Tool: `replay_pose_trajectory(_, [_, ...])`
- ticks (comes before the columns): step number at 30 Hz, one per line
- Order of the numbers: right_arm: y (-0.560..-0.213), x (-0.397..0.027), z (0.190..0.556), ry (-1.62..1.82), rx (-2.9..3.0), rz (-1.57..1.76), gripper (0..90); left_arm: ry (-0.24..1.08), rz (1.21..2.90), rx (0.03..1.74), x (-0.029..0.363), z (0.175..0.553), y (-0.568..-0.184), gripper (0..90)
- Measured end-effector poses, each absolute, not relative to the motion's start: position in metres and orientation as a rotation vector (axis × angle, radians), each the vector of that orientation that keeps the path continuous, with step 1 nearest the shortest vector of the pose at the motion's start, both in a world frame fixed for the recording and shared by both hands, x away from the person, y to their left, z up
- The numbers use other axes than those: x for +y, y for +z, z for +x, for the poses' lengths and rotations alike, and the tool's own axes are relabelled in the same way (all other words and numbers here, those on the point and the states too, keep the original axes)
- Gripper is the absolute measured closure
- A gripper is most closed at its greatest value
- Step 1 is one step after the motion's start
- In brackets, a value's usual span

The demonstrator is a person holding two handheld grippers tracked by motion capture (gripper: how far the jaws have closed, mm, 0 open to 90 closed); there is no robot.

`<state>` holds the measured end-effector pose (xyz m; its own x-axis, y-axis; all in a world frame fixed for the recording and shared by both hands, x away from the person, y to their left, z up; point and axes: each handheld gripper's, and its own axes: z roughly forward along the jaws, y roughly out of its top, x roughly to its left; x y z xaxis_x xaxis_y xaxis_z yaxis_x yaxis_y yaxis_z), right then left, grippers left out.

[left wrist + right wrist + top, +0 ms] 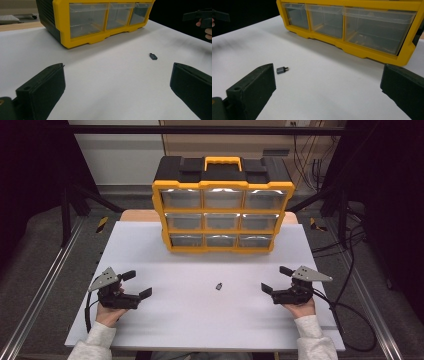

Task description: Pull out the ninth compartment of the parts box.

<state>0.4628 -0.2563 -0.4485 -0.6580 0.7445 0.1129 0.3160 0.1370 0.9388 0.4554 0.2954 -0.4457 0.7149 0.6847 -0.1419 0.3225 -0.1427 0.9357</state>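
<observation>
- Resting on the smooth white table (pixel 165 320), the left gripper (pixel 136 284) and right gripper (pixel 274 279) gape wide, holding nothing.
- A small grey boxy plug (pixel 219 286) lies between them, untouched.
- Beyond stands a yellow-framed plastic drawer cabinet (pixel 222 210).

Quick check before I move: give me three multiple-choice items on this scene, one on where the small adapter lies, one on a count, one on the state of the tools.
1. Where is the small grey adapter?
A. in a drawer
B. on the white table between the tools
C. in the right tool

2. How many drawers does the yellow organizer show?
A. six
B. nine
C. twelve

3. The left tool and right tool are:
A. both open, empty
B. both shut
C. left shut on the adapter

Key: B, it lies loose on the table; B, three rows of three; A, jaws wide apart with nothing between.
</observation>
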Motion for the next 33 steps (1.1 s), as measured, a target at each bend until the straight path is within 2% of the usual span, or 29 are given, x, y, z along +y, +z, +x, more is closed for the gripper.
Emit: replay_pose_trajectory(33, [-0.437, -0.246, 0.463, 1.465, 2.048, 0.935, 0.5, 0.378, 1.752, 0.838, 0.296, 0.458, -0.45, 0.0])
